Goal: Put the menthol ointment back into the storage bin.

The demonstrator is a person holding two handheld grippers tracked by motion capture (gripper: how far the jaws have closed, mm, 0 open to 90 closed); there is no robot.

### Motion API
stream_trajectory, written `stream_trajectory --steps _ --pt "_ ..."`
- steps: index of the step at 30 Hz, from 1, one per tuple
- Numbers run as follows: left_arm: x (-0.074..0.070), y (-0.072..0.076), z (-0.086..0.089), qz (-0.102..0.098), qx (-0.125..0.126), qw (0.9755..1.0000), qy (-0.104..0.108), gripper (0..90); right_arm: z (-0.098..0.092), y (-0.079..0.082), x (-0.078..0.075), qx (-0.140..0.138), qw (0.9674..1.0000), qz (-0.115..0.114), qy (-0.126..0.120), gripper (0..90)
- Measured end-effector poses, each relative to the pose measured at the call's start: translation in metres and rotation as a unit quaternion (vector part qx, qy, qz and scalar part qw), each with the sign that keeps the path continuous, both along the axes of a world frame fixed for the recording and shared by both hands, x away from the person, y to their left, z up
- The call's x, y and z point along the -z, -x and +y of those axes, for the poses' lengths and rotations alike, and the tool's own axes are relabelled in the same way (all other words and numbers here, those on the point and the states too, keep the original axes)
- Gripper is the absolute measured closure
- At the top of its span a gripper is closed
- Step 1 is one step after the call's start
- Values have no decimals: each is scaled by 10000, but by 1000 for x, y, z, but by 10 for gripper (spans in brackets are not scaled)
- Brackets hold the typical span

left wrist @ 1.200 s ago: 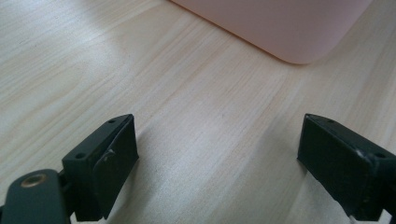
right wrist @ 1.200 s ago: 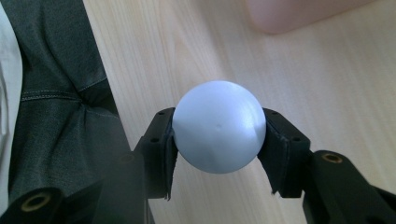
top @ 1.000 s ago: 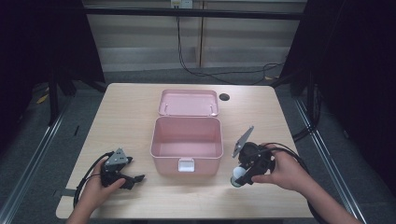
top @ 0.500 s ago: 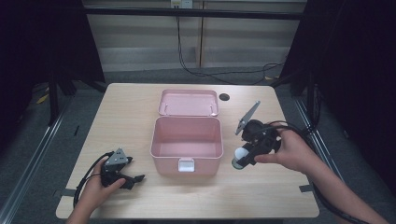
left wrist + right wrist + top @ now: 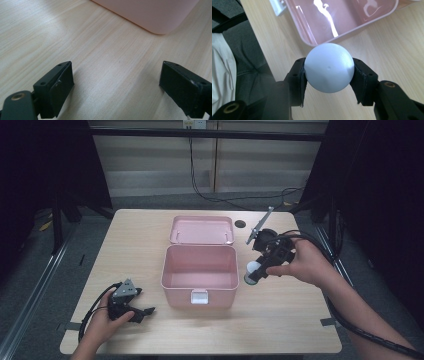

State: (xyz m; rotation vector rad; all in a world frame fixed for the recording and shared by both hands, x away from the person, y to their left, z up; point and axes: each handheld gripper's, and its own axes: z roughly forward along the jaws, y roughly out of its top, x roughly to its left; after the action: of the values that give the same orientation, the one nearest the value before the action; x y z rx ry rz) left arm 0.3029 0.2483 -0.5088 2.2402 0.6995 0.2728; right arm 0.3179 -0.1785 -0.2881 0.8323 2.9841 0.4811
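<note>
One open pink box [image 5: 200, 275] sits on the tabletop [image 5: 280, 320]. Right tongs [image 5: 328, 72] grip one white ball [image 5: 329, 67] beside it; left tongs [image 5: 116, 85] rest spread apart, holding nothing.

We have lifted the right gripper [image 5: 251, 273] with its white ball [image 5: 253, 268] off the table and carried it farther back along the right side of the pink box [image 5: 199, 275], and our right hand [image 5: 300, 262] has moved back with it.
</note>
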Motion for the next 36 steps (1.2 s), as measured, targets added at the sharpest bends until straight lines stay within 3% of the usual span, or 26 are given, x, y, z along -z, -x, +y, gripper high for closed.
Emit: stream_trajectory --steps 9,20,27,28,36 --pt "0 0 0 17 12 10000 -19 114 22 -25 -5 220 9997 -15 55 505" --pt "0 0 0 17 6 10000 -24 114 44 -55 0 703 9975 -24 -6 504" --pt "0 0 0 17 5 10000 -26 114 56 -65 6 1103 9938 122 85 505" --pt "0 0 0 18 6 10000 -26 114 60 -68 9 1270 9917 179 121 505" --pt "0 0 0 17 6 10000 -26 114 67 -80 19 1713 9847 228 223 505"
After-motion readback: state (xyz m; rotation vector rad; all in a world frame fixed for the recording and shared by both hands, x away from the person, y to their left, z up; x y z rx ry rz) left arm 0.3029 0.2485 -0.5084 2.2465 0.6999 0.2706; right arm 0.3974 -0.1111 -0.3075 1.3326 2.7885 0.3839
